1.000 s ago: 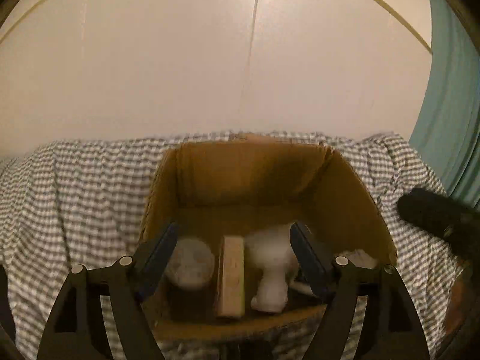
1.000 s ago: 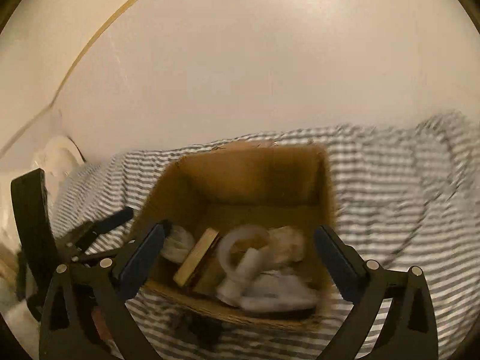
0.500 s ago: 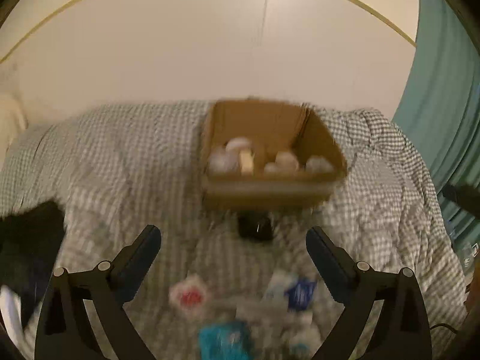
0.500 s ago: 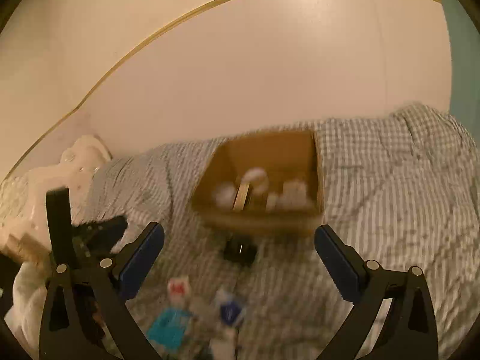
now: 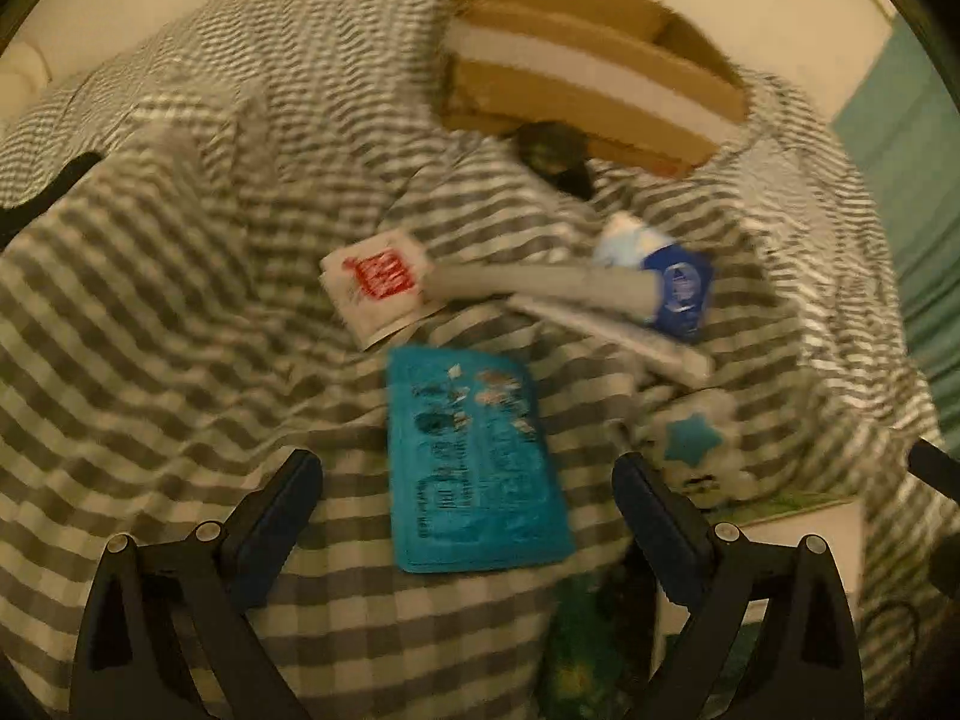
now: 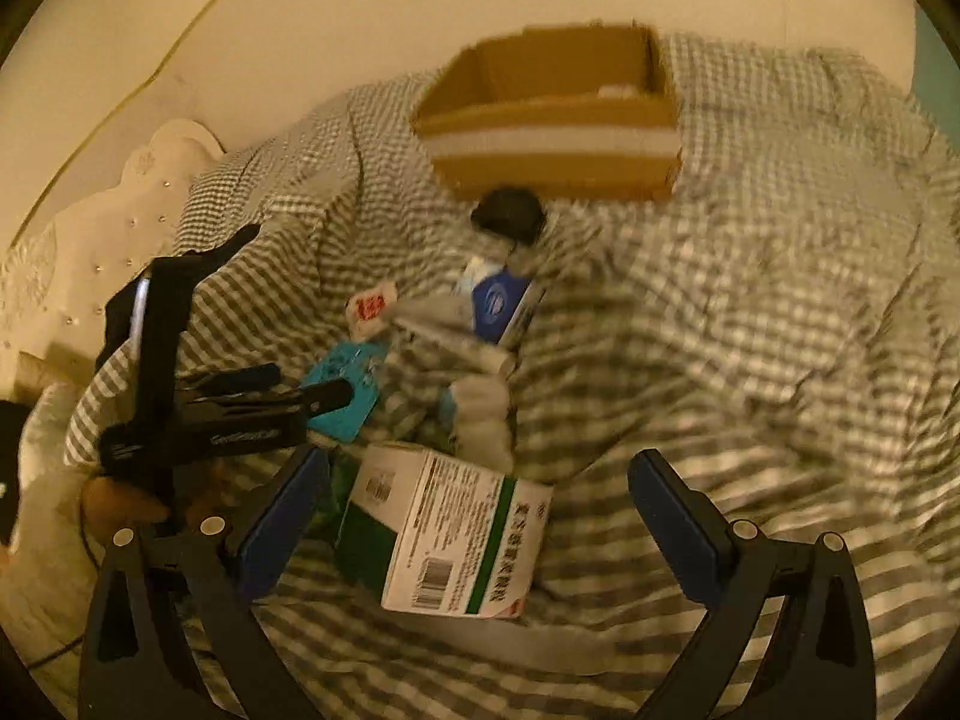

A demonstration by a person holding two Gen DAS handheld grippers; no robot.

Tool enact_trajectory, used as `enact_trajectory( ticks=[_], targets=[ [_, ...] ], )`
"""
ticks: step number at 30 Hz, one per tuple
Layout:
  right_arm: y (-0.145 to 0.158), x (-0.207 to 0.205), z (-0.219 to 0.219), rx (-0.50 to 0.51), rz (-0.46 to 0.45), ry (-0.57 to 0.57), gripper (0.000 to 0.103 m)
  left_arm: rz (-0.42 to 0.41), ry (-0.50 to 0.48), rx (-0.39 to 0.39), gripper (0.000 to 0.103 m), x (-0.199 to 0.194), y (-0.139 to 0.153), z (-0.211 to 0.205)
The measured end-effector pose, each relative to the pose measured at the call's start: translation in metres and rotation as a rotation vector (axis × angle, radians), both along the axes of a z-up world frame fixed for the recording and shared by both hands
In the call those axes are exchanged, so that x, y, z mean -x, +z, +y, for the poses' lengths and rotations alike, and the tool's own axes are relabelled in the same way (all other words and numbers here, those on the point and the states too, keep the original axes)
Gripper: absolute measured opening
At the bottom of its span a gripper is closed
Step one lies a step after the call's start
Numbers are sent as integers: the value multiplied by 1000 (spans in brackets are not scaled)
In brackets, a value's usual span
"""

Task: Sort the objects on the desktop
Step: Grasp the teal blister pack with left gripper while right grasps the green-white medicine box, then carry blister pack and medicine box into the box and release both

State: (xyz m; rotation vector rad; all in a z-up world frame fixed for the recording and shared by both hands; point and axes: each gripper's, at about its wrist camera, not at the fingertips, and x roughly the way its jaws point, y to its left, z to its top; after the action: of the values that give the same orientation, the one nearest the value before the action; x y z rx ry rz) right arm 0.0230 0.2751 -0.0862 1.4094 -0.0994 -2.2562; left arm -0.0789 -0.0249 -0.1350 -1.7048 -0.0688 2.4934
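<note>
One cardboard box [image 6: 552,114], two white sachets [image 5: 378,288].

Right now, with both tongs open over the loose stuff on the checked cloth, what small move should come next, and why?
Probably lower the left tongs onto the teal packet and close. They stand open and empty with the packet lying flat between their fingers, nearer than the other items. The cardboard box waits behind the pile.

Motion blur smears both views. The print on the teal packet [image 5: 474,462] cannot be read. The cardboard box [image 6: 552,120] hides nearly all its contents; only a pale scrap shows inside. The dark object [image 6: 509,213] just in front of the cardboard box is too blurred to identify.
</note>
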Motion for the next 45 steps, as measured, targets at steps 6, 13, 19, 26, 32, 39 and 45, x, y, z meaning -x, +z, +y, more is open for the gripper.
enact_trajectory(
  ticks=[6,13,19,26,32,39,45],
  targets=[
    [-24,3,-17,0,-102,73,101,-29,-37,95,100,4,-18,14],
    [-83,9,-22,-10,-358,105,101,-87,-69,89,79,16,-35,18],
    [-101,8,-44,58,-389,178,88,-60,-33,24,65,14,-23,9],
    [-21,-18,-48,-105,55,144,82,58,-5,-18,65,-2,10,2],
    [19,-25,-38,-170,219,76,82,98,19,-73,65,-8,29,-4],
    [56,-22,-35,-161,349,40,82,260,31,-116,65,-10,72,-6],
    [83,17,-32,-157,397,27,82,363,-2,-155,65,20,118,1]
  ],
)
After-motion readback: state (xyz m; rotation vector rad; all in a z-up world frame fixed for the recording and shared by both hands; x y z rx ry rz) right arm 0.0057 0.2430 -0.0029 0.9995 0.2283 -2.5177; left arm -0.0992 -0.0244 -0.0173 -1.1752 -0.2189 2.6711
